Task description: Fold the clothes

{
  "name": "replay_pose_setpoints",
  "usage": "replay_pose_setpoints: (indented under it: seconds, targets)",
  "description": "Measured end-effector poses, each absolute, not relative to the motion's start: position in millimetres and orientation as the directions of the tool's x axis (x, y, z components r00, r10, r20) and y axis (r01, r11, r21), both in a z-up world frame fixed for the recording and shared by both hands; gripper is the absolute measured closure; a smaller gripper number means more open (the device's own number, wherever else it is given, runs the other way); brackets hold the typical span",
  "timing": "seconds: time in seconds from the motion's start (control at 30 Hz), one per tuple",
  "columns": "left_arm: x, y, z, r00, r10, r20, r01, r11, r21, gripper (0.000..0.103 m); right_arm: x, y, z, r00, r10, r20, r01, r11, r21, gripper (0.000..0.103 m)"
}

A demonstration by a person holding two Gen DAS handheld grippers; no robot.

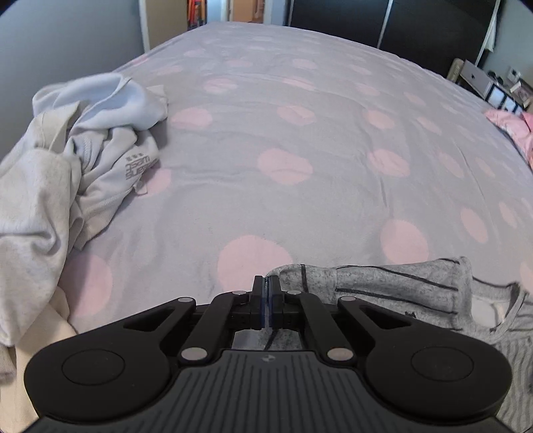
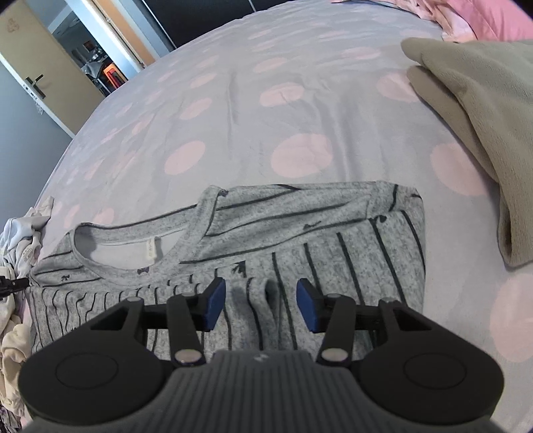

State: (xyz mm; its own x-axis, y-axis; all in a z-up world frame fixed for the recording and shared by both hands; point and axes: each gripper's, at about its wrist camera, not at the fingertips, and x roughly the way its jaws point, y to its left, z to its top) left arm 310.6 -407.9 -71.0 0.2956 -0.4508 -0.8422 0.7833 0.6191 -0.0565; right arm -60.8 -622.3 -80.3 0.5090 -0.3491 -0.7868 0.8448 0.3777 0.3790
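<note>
A: What's nearest in the right wrist view?

B: The right claw (image 2: 261,304), its blue-padded fingers (image 2: 215,303) spread wide over a raised pleat of the grey striped top (image 2: 299,239). Nothing is between the pads; they sit on either side of the pleat, apart from it.

A: And the top itself?

B: A flecked, heathered knit with thin dark stripes, lying flat on the bed (image 2: 233,110), a sleeve folded across under the scooped neckline, giving a roughly rectangular shape.

A: The left claw?

B: The left claw (image 1: 267,283) is pinched tight on an edge of the same top (image 1: 393,283); a sliver of grey knit shows between the closed pads, and the fabric bunches into a rounded ridge to the right.

A: Farther out?

B: The bedcover is soft, lightly creased, lilac-grey with large pale pink dots. To the left lies a crumpled heap of pale clothes (image 1: 83,150), one piece printed with lettering. To the right, a thick olive fleecy garment (image 2: 483,116), and beyond it rumpled pink bedding (image 2: 476,16).
</note>
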Motion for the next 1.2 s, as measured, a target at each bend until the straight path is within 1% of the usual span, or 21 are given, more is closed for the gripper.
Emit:
replay_pose_setpoints:
  seconds: [0.07, 0.13, 0.23, 0.27, 0.37, 0.4, 0.43, 0.47, 0.5, 0.57, 0.63, 0.67, 0.77, 0.83, 0.9, 0.93, 0.97, 1.0, 1.03, 1.13, 1.2]
  targets:
    - [309.5, -411.4, -73.3, 0.303, -0.445, -0.843, 0.781, 0.623, -0.049, 0.103, -58.9, -621.2, -81.1, 0.511, -0.35, -0.786, 0.841, 0.393, 0.372, 0.054]
    - [312.8, -411.6, -76.4, 0.297, -0.439, -0.848, 0.77, 0.635, -0.059, 0.103, -55.3, -619.6, -83.1, 0.51, -0.348, -0.786, 0.839, 0.403, 0.366, 0.062]
    - [317.2, -411.9, -81.1, 0.269, -0.437, -0.858, 0.779, 0.623, -0.073, 0.103, -48.5, -616.0, -85.6, 0.501, -0.346, -0.793, 0.837, 0.428, 0.342, 0.086]
    - [318.2, -412.5, -83.0, 0.245, -0.436, -0.866, 0.797, 0.599, -0.075, 0.103, -46.7, -614.9, -85.5, 0.493, -0.349, -0.797, 0.837, 0.439, 0.326, 0.097]
    - [324.2, -407.4, -83.4, 0.193, -0.447, -0.873, 0.805, 0.581, -0.12, 0.102, -45.0, -614.8, -85.3, 0.48, -0.35, -0.804, 0.837, 0.456, 0.302, 0.097]
    - [326.3, -405.4, -81.9, 0.171, -0.454, -0.875, 0.804, 0.577, -0.143, 0.099, -46.3, -615.8, -86.0, 0.484, -0.344, -0.805, 0.837, 0.452, 0.309, 0.095]
    - [328.3, -403.4, -80.4, 0.149, -0.461, -0.875, 0.802, 0.574, -0.166, 0.094, -47.7, -617.1, -86.9, 0.489, -0.337, -0.805, 0.835, 0.448, 0.32, 0.094]
    - [328.6, -402.6, -77.6, 0.133, -0.471, -0.872, 0.796, 0.574, -0.189, 0.085, -48.4, -618.0, -87.8, 0.492, -0.33, -0.806, 0.834, 0.446, 0.326, 0.092]
    - [329.0, -401.8, -74.7, 0.118, -0.481, -0.869, 0.79, 0.575, -0.211, 0.079, -48.8, -618.1, -88.1, 0.491, -0.328, -0.807, 0.834, 0.444, 0.328, 0.092]
    - [327.8, -402.2, -71.7, 0.083, -0.491, -0.867, 0.78, 0.574, -0.25, 0.075, -49.5, -618.2, -87.9, 0.491, -0.329, -0.806, 0.836, 0.437, 0.331, 0.092]
    - [321.9, -406.7, -74.8, 0.071, -0.474, -0.878, 0.78, 0.575, -0.248, 0.074, -49.2, -618.5, -87.8, 0.494, -0.326, -0.806, 0.836, 0.432, 0.338, 0.086]
    - [318.9, -409.3, -76.9, 0.073, -0.463, -0.884, 0.781, 0.578, -0.238, 0.074, -49.1, -618.4, -87.8, 0.492, -0.329, -0.806, 0.839, 0.427, 0.338, 0.074]
    - [317.6, -413.6, -87.6, 0.095, -0.43, -0.898, 0.757, 0.616, -0.215, 0.074, -47.9, -616.9, -87.9, 0.484, -0.337, -0.808, 0.844, 0.423, 0.33, 0.069]
    - [321.3, -414.2, -94.6, 0.094, -0.414, -0.905, 0.727, 0.65, -0.222, 0.079, -46.2, -614.9, -87.9, 0.475, -0.342, -0.811, 0.846, 0.43, 0.315, 0.066]
    - [321.9, -415.6, -100.3, 0.106, -0.393, -0.913, 0.716, 0.667, -0.204, 0.096, -44.6, -613.0, -88.0, 0.467, -0.347, -0.813, 0.848, 0.438, 0.3, 0.069]
    - [320.7, -416.2, -101.6, 0.127, -0.381, -0.916, 0.72, 0.67, -0.179, 0.1, -43.5, -611.7, -87.8, 0.463, -0.35, -0.814, 0.847, 0.445, 0.291, 0.073]
    - [319.4, -415.8, -101.8, 0.153, -0.375, -0.914, 0.725, 0.671, -0.154, 0.103, -41.7, -610.1, -87.0, 0.458, -0.357, -0.814, 0.845, 0.458, 0.274, 0.089]
    - [317.7, -415.4, -100.9, 0.181, -0.369, -0.912, 0.731, 0.671, -0.127, 0.103, -39.9, -608.6, -85.7, 0.447, -0.371, -0.814, 0.846, 0.471, 0.249, 0.099]
    - [316.8, -414.1, -98.4, 0.202, -0.373, -0.906, 0.733, 0.671, -0.113, 0.103, -39.1, -607.6, -83.9, 0.441, -0.384, -0.811, 0.846, 0.481, 0.232, 0.1]
    - [318.5, -409.1, -87.5, 0.275, -0.368, -0.888, 0.726, 0.685, -0.059, 0.103, -41.9, -609.2, -78.2, 0.459, -0.393, -0.797, 0.843, 0.475, 0.252, 0.101]
    - [325.3, -403.5, -82.1, 0.294, -0.373, -0.88, 0.712, 0.7, -0.059, 0.103, -43.2, -610.4, -76.1, 0.463, -0.399, -0.792, 0.845, 0.469, 0.257, 0.101]
